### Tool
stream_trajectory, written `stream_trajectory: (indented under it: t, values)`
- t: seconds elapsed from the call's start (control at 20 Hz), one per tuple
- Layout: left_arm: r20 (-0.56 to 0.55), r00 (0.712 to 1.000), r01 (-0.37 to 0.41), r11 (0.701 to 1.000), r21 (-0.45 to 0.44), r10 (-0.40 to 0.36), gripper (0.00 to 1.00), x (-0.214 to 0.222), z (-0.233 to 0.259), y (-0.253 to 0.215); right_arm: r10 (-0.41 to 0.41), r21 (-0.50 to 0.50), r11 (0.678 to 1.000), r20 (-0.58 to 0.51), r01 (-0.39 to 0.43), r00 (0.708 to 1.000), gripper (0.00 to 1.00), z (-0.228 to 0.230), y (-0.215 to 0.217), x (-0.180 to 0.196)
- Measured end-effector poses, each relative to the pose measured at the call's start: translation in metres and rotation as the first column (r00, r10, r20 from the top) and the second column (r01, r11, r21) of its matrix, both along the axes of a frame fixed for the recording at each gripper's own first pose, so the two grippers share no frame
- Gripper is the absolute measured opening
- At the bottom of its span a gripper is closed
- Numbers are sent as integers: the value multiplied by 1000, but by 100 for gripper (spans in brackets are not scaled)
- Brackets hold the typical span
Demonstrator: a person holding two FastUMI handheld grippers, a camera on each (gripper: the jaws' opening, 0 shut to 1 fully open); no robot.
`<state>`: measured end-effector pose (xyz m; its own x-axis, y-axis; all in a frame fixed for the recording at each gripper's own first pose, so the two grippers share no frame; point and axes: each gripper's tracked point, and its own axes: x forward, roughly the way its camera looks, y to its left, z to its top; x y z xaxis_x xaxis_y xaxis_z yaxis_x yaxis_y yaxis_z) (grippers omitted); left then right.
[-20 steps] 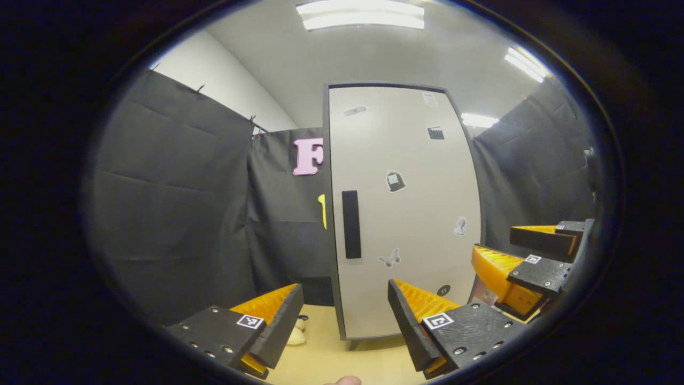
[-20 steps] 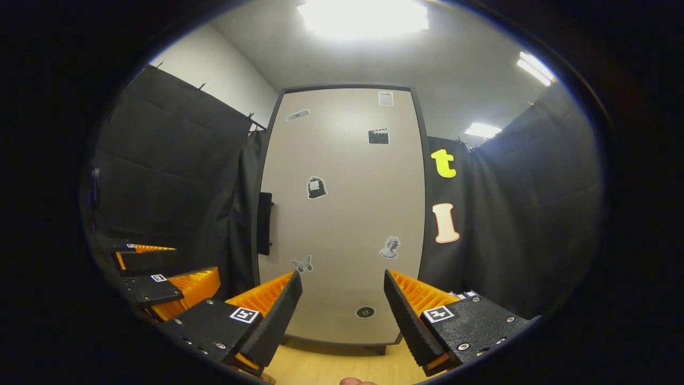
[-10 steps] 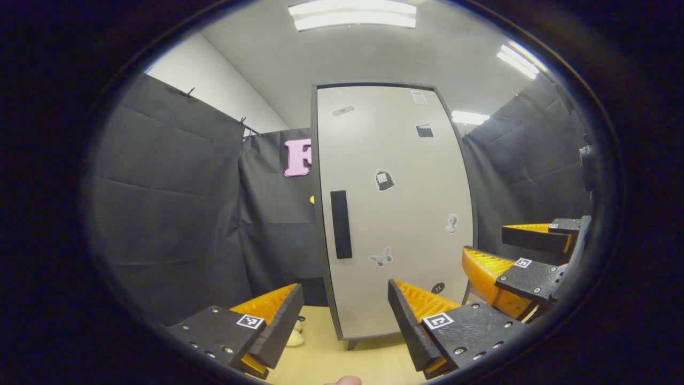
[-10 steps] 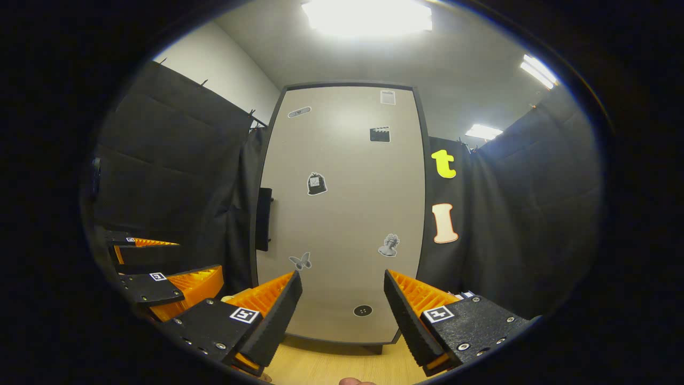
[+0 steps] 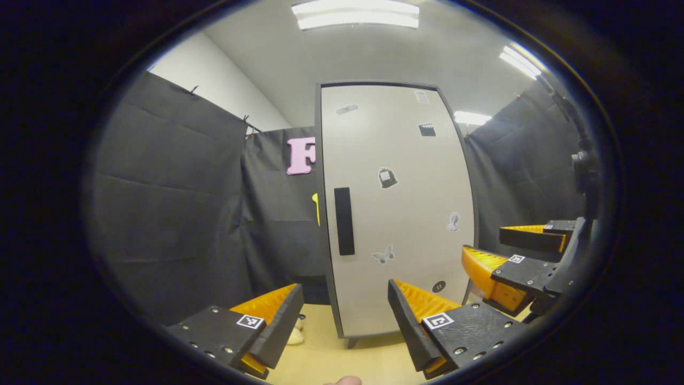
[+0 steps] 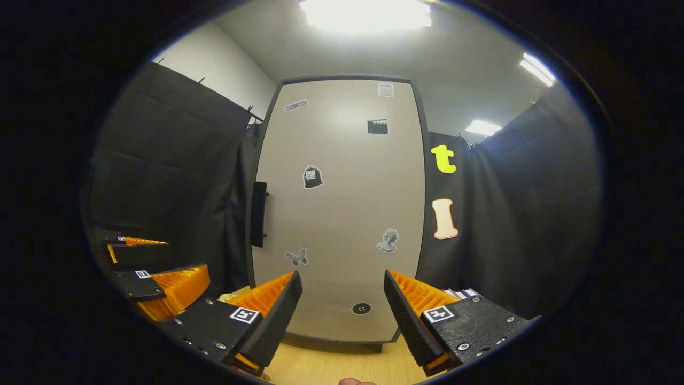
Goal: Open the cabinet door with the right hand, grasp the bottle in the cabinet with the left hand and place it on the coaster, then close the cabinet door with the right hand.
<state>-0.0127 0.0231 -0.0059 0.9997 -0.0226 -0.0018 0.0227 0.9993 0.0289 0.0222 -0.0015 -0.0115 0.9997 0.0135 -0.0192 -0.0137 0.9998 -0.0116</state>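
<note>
Right gripper view showed the right gripper (image 6: 342, 313) spread and empty before the closed cabinet door (image 6: 342, 214), its handle (image 6: 259, 214) up to the gripper's left. Opening had not begun; next it needed that handle. The left gripper (image 5: 342, 321) was also spread; the bottle presumably sat hidden inside.

You have no word, number or brand that can be read here. The cabinet door (image 5: 395, 214) carries stickers, but they are pictures: a butterfly (image 5: 383, 254), a bust (image 5: 453, 221), a clapperboard (image 5: 427, 130) and a dark bag shape (image 5: 387, 177). The pale slip (image 5: 421, 97) near the door's top edge and the oblong sticker (image 5: 346, 109) beside it are too small for you to make out any print. The left claw (image 5: 344, 299) and the right claw (image 6: 342, 286) each bear square black-and-white coded markers (image 5: 437, 321), patterns rather than letters.
</note>
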Motion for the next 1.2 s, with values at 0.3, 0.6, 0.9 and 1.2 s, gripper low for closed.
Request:
stream_trajectory:
  t: [0.3,0.6,0.9,1.2]
  values:
    - [-11,1000,8,1000,-9,-8,89,-8,-7,6,20,23,1000,-18,-19,1000,95,6,3,24]
    - [-12,1000,13,999,41,-13,92,-26,-11,16,44,9,999,-11,-44,999,95,10,19,51]
    - [-32,999,8,998,59,-6,89,-49,-22,25,102,21,994,26,-103,994,95,30,63,85]
    - [-63,998,-21,998,61,25,94,-64,-37,40,168,59,984,12,-168,986,95,31,128,128]
